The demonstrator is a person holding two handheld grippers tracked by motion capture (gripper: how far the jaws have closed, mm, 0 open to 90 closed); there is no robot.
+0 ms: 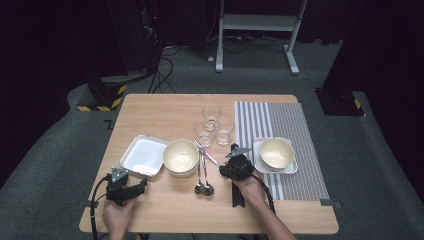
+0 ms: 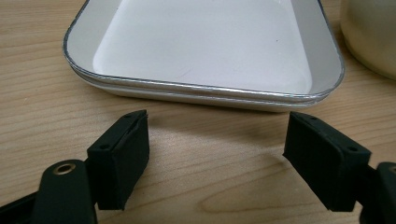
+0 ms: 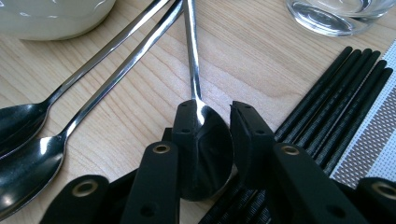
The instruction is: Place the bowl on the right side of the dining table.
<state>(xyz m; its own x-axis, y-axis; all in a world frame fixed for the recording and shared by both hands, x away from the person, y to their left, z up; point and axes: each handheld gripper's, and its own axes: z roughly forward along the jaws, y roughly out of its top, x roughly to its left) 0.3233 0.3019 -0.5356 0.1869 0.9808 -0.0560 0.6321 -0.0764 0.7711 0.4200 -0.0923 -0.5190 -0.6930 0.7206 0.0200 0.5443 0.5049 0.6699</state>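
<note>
Here, a spoon (image 3: 205, 149) is being gripped by its bowl between the narrowed jaws of the right gripper (image 3: 215, 121). The left gripper (image 2: 217, 154) is held wide open just short of the white tray (image 2: 210, 51). Next, a steady lift is called for.

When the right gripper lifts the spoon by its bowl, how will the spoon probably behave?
The spoon looks like polished metal, so it is probably stiff but slippery between the right gripper pads. Its long handle reaches far beyond the jaws, so it may tilt or swing.
</note>
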